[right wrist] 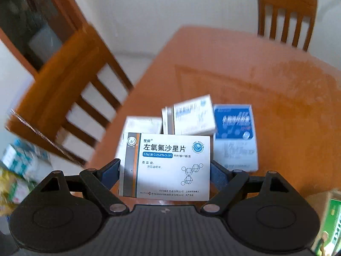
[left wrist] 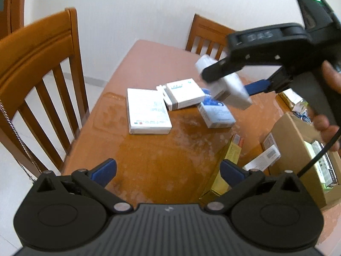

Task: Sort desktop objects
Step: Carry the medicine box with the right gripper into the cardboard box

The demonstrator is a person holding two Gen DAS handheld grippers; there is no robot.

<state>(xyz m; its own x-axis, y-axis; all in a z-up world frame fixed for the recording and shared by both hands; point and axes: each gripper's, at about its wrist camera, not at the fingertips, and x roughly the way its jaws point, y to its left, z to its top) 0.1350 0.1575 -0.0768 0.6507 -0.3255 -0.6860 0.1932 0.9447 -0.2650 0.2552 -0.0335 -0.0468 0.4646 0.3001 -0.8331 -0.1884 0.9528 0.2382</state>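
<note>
My right gripper [right wrist: 165, 175] is shut on a white medicine box [right wrist: 168, 166] with blue print, its pads pressing on the box's two short sides. In the left wrist view the right gripper [left wrist: 230, 81] hangs above the table with that held box [left wrist: 230, 89] lifted and blurred. On the wooden table [left wrist: 162, 162] lie a flat white box [left wrist: 147, 113], a smaller white box [left wrist: 183, 93] and a blue-and-white box [left wrist: 217, 113]. My left gripper [left wrist: 168, 172] stands open over bare table with nothing between its fingers.
A cardboard box [left wrist: 298, 145] with packs inside stands at the right, a yellow carton [left wrist: 226, 166] lying beside it. Wooden chairs stand at the left [left wrist: 38, 81] and the far side [left wrist: 206, 36]. A green pack [right wrist: 332, 224] shows at the lower right.
</note>
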